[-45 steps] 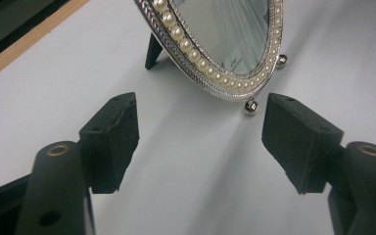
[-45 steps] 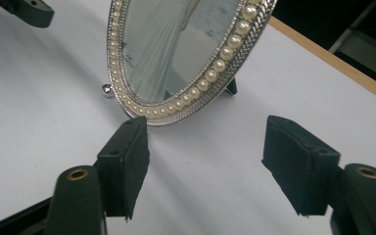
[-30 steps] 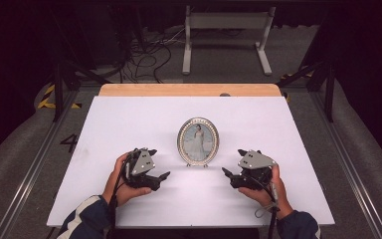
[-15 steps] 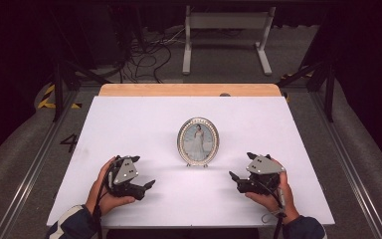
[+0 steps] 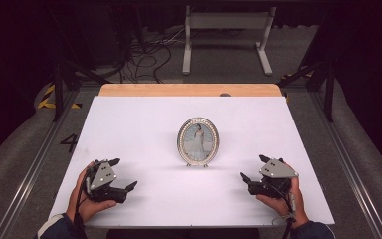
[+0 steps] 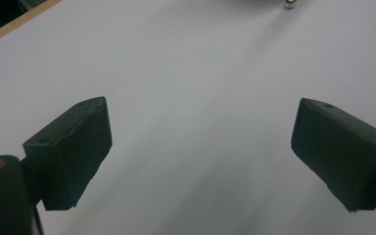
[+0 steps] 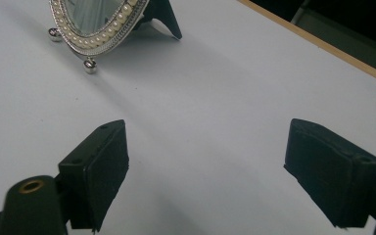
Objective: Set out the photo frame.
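Observation:
An oval silver picture frame [image 5: 198,141] with a pearl-beaded rim stands upright on small ball feet near the middle of the white table [image 5: 144,124]. Its lower edge, feet and black back stand show at the top left of the right gripper view [image 7: 103,29]. My left gripper [image 5: 123,174] rests near the front left of the table, open, with nothing between its jaws [image 6: 200,156]. My right gripper [image 5: 252,168] sits near the front right, open and empty too [image 7: 205,171]. Both point inward, well apart from the frame.
A wooden strip [image 5: 189,89] runs along the table's far edge. Beyond it on the floor lie cables [image 5: 144,50] and a grey metal stand [image 5: 226,35]. Dark posts stand at the left and right of the table.
Both hands have drawn back toward the front edge and outward, away from the picture frame. The frame has stayed where it was.

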Available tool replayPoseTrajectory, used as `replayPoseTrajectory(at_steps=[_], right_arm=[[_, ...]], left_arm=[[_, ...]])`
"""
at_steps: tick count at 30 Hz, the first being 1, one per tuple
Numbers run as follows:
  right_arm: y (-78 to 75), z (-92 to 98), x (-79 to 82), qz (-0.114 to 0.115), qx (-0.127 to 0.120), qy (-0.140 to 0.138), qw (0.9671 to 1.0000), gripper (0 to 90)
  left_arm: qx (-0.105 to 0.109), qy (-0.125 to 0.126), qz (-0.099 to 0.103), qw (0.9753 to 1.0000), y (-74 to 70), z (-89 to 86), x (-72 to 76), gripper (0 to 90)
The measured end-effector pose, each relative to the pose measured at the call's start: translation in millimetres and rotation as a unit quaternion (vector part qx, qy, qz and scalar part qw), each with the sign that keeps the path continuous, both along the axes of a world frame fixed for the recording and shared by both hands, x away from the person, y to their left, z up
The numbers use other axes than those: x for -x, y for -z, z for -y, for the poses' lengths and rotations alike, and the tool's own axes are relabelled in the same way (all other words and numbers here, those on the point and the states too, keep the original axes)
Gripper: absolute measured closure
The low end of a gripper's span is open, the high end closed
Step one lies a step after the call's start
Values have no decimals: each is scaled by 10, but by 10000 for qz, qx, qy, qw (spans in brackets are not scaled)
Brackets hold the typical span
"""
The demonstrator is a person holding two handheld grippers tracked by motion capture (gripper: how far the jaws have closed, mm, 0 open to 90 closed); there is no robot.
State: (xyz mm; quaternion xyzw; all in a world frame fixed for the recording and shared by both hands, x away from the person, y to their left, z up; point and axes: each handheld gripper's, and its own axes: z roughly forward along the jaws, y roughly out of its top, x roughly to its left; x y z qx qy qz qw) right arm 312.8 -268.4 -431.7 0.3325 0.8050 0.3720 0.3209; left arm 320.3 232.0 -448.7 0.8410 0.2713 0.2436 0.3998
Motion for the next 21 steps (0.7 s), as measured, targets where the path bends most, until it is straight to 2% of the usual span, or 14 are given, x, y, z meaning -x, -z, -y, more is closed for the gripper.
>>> replayPoseTrajectory(at_steps=[3, 10, 15, 21], right_arm=[[8, 39, 21, 16, 47, 61, 10000, 166], [27, 143, 105, 30, 81, 183, 9998, 166], [59, 202, 136, -7, 62, 277, 9996, 166], [75, 193, 133, -27, 35, 256, 9997, 166]], left_arm=[[-10, -110, -2, 9999, 6, -88, 17, 87], [58, -285, -143, 9995, 50, -271, 67, 85], [192, -456, -183, 9986, 61, -402, 94, 87], [159, -476, -233, 9985, 96, -403, 72, 89]])
